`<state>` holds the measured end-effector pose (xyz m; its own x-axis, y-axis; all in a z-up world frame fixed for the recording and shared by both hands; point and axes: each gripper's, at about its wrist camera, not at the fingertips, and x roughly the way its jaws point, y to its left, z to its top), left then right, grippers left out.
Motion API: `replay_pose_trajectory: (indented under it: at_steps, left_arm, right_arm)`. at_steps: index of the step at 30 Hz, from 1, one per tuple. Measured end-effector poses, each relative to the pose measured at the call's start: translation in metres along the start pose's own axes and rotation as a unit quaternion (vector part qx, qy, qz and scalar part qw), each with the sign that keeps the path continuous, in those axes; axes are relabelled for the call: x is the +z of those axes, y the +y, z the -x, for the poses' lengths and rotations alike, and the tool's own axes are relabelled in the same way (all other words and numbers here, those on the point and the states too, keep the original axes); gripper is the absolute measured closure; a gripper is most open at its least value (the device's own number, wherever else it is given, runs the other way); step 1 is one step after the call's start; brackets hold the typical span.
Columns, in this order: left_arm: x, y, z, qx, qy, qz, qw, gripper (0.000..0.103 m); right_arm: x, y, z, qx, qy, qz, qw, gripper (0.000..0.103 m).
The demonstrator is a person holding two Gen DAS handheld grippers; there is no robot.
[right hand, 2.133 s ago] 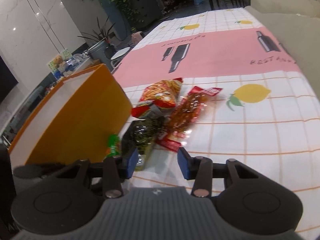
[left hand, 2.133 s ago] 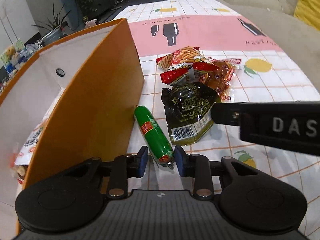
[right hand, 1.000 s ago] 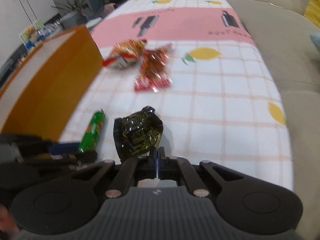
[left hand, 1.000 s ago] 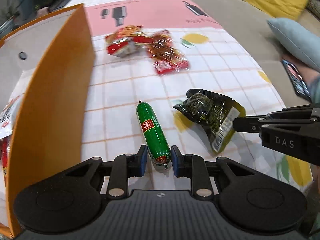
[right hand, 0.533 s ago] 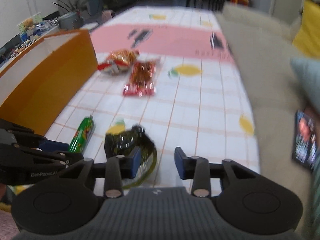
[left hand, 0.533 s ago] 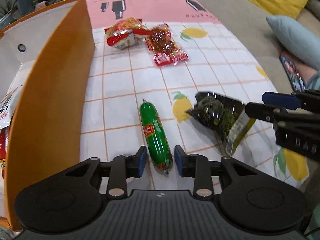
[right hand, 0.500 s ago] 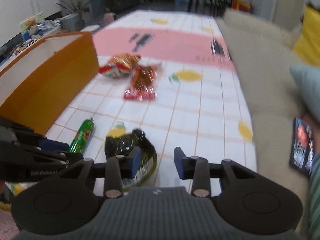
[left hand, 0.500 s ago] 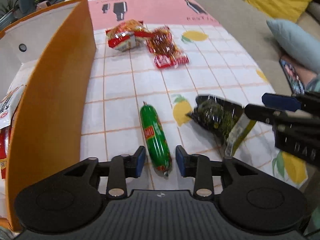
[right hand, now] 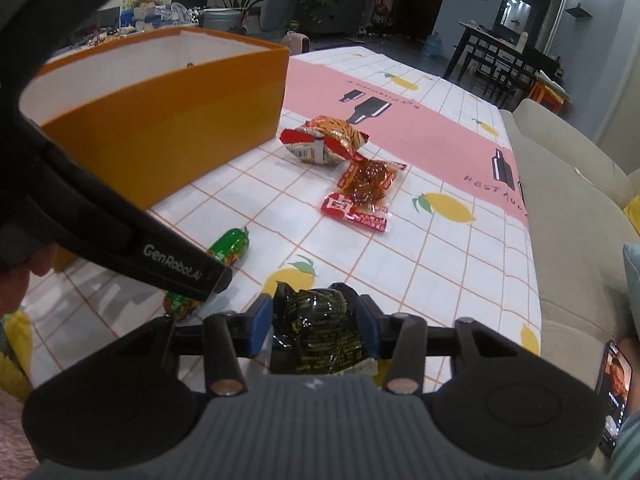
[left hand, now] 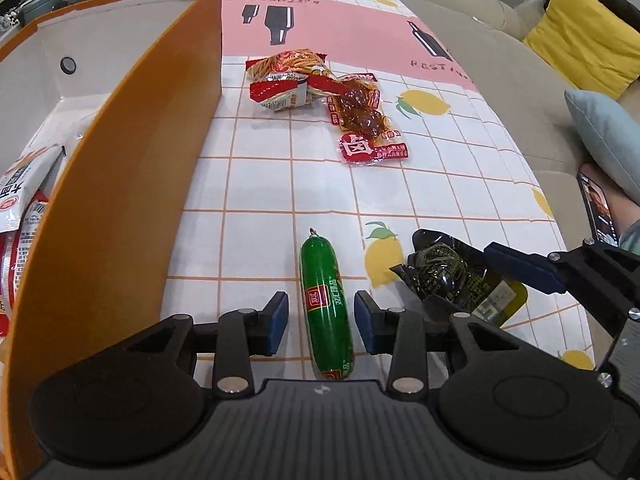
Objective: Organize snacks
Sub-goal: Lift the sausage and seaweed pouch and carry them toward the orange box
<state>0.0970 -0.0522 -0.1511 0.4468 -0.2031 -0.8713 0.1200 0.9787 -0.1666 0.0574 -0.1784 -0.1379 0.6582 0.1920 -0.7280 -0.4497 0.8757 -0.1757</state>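
A green sausage (left hand: 326, 304) lies on the checked tablecloth between the fingers of my left gripper (left hand: 321, 322), which is open with gaps on both sides of it. The sausage also shows in the right wrist view (right hand: 229, 249). A dark green-black snack packet (right hand: 320, 328) lies on the table between the pads of my right gripper (right hand: 315, 326), which is open around it. The packet also shows in the left wrist view (left hand: 452, 272). The orange box (left hand: 120, 184) stands to the left, with white and red packets (left hand: 20, 200) inside.
A red-orange chips bag (left hand: 288, 80) and a red clear packet of brown snacks (left hand: 364, 120) lie further along the table. A sofa with a yellow cushion (left hand: 580, 36) and a blue cushion (left hand: 608, 140) runs along the right. A phone (right hand: 616, 384) shows at far right.
Both grippers have opened wider. The right gripper, earlier shut on the dark packet and dragging it right, has let it go and now has its fingers either side of it. The sausage stays put.
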Motion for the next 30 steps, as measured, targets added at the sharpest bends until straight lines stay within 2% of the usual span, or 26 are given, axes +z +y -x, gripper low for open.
replay_pose_trajectory:
  at_steps: [3, 10, 15, 18, 19, 21, 26, 30]
  left_arm:
    - [0.0, -0.002, -0.003, 0.008, 0.0, -0.008, 0.9999, 0.058]
    - [-0.002, -0.009, -0.009, 0.029, -0.011, -0.042, 0.9986, 0.056]
    - [-0.003, -0.017, -0.012, 0.047, -0.024, -0.071, 0.9961, 0.056]
    - [-0.003, -0.019, -0.013, 0.047, -0.029, -0.08, 0.9953, 0.065]
    - [-0.004, -0.02, -0.013, 0.048, -0.03, -0.083, 0.995, 0.071]
    - [-0.003, -0.02, -0.013, 0.047, -0.031, -0.083, 0.995, 0.076]
    - [-0.003, -0.015, -0.012, 0.043, -0.033, -0.068, 0.9962, 0.078]
    - [-0.002, -0.009, -0.006, 0.038, -0.031, -0.038, 0.9981, 0.078]
  right_arm:
    - [-0.002, 0.002, -0.006, 0.001, 0.006, -0.001, 1.0, 0.053]
    - [-0.006, 0.002, -0.024, -0.001, 0.031, -0.013, 0.999, 0.053]
    - [-0.006, -0.001, -0.03, -0.009, 0.038, -0.023, 0.999, 0.065]
    - [-0.005, -0.003, -0.031, -0.006, 0.04, -0.036, 0.999, 0.066]
    - [-0.006, -0.003, -0.03, -0.005, 0.04, -0.038, 0.998, 0.066]
    - [-0.005, -0.004, -0.03, -0.004, 0.04, -0.043, 0.998, 0.066]
    - [-0.005, -0.005, -0.029, -0.003, 0.042, -0.05, 0.998, 0.067]
    - [-0.004, -0.008, -0.028, 0.004, 0.046, -0.061, 0.997, 0.067]
